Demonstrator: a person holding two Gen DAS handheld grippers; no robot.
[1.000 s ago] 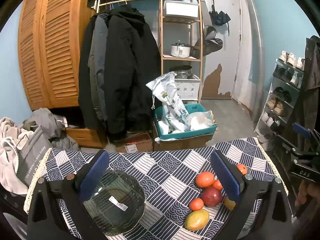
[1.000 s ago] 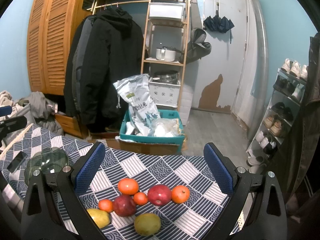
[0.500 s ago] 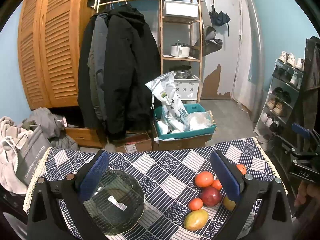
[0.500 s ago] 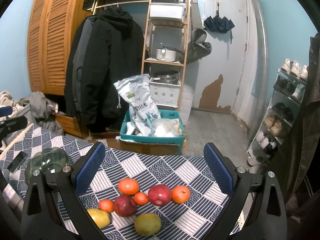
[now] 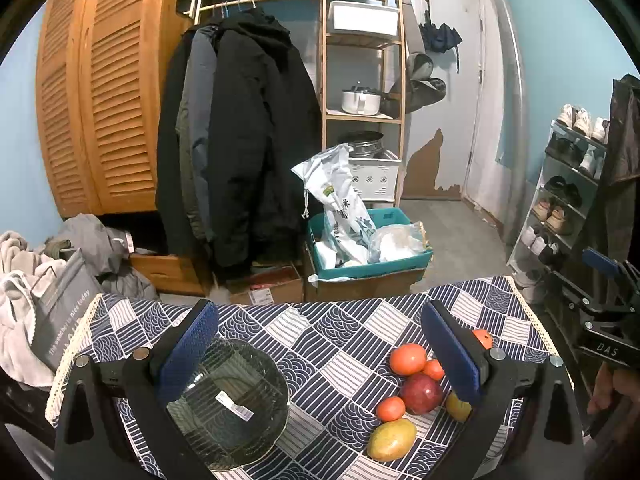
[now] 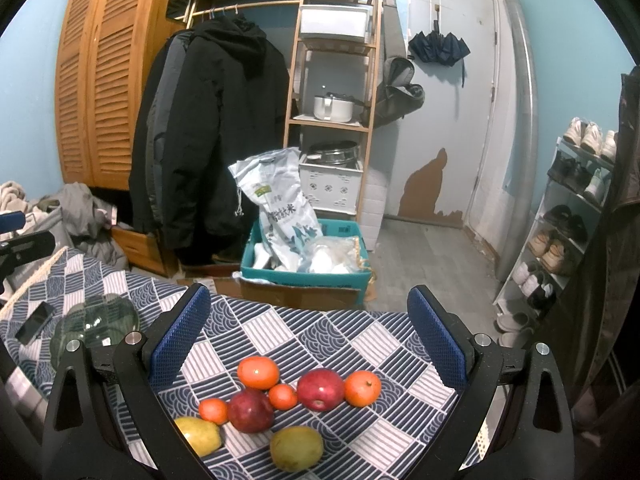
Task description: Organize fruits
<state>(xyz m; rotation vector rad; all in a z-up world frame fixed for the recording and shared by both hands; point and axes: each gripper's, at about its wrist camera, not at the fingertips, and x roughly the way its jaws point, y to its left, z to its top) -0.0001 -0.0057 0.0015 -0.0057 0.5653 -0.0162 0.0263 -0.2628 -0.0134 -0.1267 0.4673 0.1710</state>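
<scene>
Your right gripper (image 6: pixel 308 332) was spread wide and held nothing. The fruit pile sat right under it, near the table's right edge: smooth round tomato (image 6: pixel 258 372), shiny red apple (image 6: pixel 320 389), and a yellow-green mango (image 6: pixel 296 448) lying sideways. Your left gripper (image 5: pixel 320 350) was also wide and held nothing, above the ribbed glass bowl (image 5: pixel 228 404) toward the left edge of the checked tablecloth (image 5: pixel 320 332).

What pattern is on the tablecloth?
Navy and white patchwork of stripes and wave arcs on the tablecloth, clearest in the right wrist view.
</scene>
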